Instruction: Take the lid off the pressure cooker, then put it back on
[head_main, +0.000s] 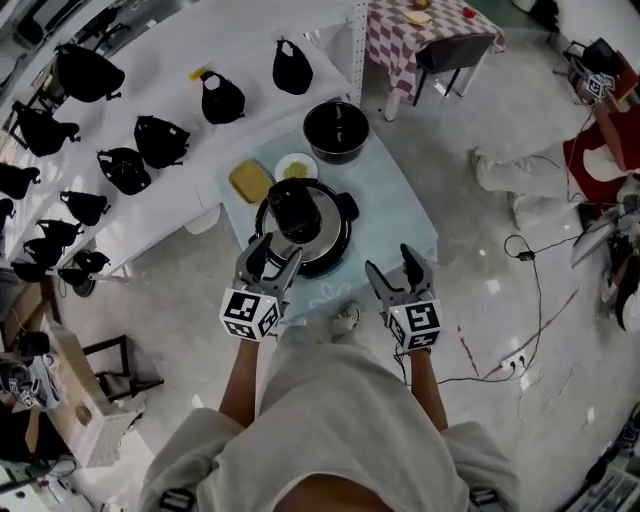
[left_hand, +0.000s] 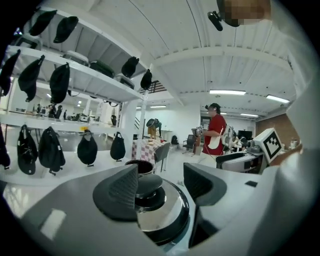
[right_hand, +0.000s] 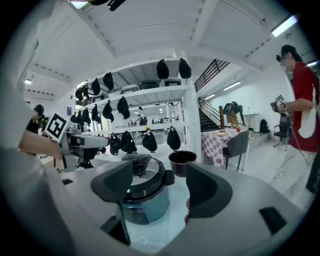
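Note:
The pressure cooker (head_main: 325, 240) stands on a small pale blue table (head_main: 395, 210), its steel lid (left_hand: 162, 217) on and topped by a black handle (head_main: 293, 205). My left gripper (head_main: 275, 255) hovers low over the lid's front left, open. In the left gripper view the lid's black knob (left_hand: 147, 186) sits just beyond the left jaw, with nothing clamped by the left gripper (left_hand: 160, 182). My right gripper (head_main: 392, 268) is open to the right of the cooker, apart from it. From the right gripper (right_hand: 161, 182) I see the cooker (right_hand: 142, 197) ahead on the left.
A black inner pot (head_main: 336, 130), a white bowl (head_main: 296, 167) and a yellow block (head_main: 250, 180) sit behind the cooker. White shelves with black bags (head_main: 160, 140) run along the left. A checked table (head_main: 420, 40), a chair and floor cables (head_main: 530, 260) lie to the right. A person in red (left_hand: 215, 135) stands farther off.

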